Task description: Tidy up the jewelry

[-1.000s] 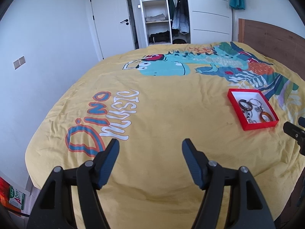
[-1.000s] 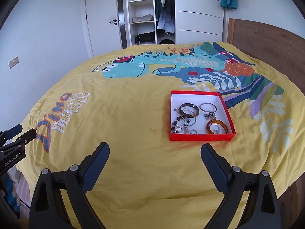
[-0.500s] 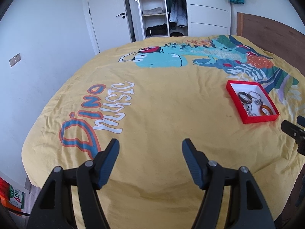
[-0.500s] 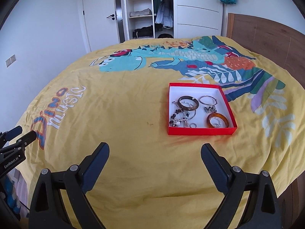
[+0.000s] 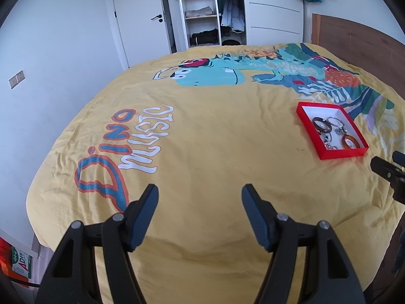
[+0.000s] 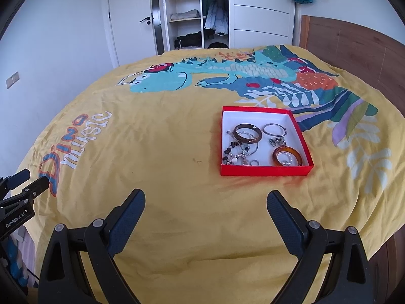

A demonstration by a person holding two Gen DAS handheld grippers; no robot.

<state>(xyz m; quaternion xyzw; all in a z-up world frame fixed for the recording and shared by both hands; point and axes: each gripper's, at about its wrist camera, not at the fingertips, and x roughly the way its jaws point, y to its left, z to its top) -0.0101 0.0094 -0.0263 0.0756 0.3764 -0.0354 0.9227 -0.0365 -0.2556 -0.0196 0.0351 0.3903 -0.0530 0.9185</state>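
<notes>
A red jewelry box [image 6: 301, 134] with a white inside lies on the yellow bedspread; it also shows in the left wrist view [image 5: 339, 154]. In it lie a dark brown bangle [image 6: 247, 133], an amber bangle [image 6: 287, 156], a silver bangle [image 6: 274, 129], a bead bracelet [image 6: 230, 152] and small rings. My right gripper [image 6: 205, 204] is open and empty, above the bed in front of the box. My left gripper [image 5: 200, 197] is open and empty, well left of the box.
The yellow dinosaur-print bedspread [image 6: 164, 131] covers the whole bed. A wooden headboard [image 6: 354, 48] stands at the right. An open wardrobe [image 6: 197, 12] and a white door [image 6: 129, 20] are beyond the bed's far side.
Both views have shifted: the bed and the red box sit lower and nearer in the frames than a second ago. Both grippers remain open and empty.
</notes>
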